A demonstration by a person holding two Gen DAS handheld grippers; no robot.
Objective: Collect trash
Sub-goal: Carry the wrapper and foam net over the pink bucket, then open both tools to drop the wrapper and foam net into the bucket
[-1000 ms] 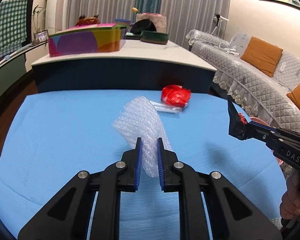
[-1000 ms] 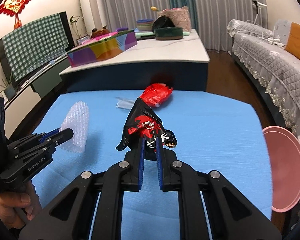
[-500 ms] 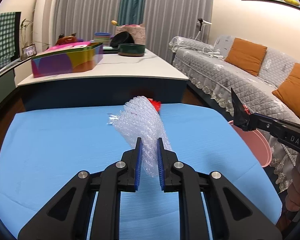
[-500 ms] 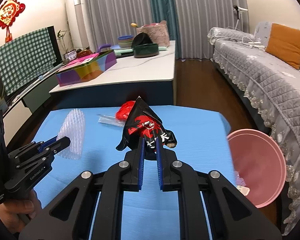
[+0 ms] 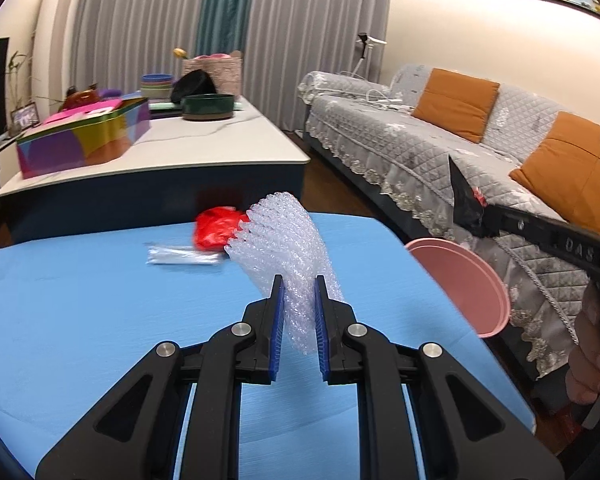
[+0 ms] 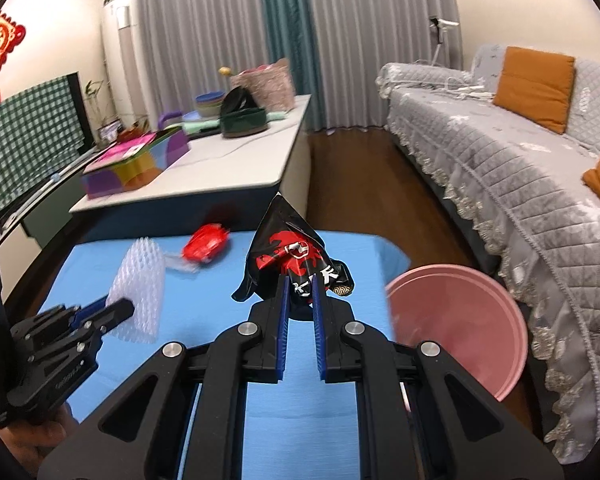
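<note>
1. A crumpled clear bubble-wrap sheet (image 5: 288, 240) was clamped in the left gripper (image 5: 299, 300); a black-and-red foil snack wrapper (image 6: 292, 260) was pinched in the right gripper (image 6: 299, 300).
2. Both hung above the blue cloth-covered surface (image 5: 80, 320), where a red plastic wrapper (image 5: 216, 230) lay.
3. A round pink basin (image 6: 460, 320) stood beside the grey quilted sofa (image 6: 500, 168).

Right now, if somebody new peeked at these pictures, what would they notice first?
Probably the bubble wrap pinched in the left hand-held gripper, held up over the blue table. Next, the black and red snack bag clamped in the right hand-held gripper, with a pink bin waiting beside the table's right edge.
</note>
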